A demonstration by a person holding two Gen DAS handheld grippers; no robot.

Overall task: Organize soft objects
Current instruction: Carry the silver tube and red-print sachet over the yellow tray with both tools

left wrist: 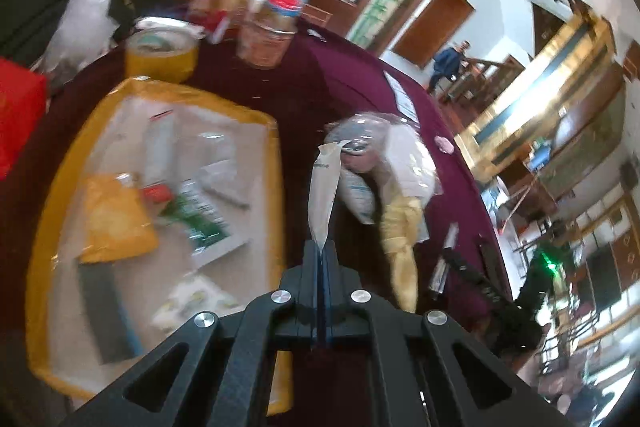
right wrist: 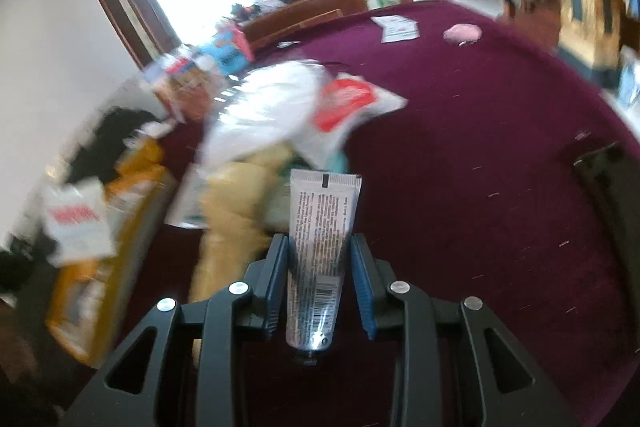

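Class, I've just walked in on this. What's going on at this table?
A person is sorting soft packets with a tool in each hand. The left tool is shut on a thin pale sachet, beside the yellow tray. The right tool grips a silver tube above the maroon tablecloth. A heap of bags lies unsorted.

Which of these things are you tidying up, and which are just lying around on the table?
Part of the job:
- left gripper, shut on a flat pale packet
- right gripper, holding a silver tube
- yellow tray with packets in it
- pile of soft bags

Just lying about:
- yellow tape roll
- pink round thing
- white cards
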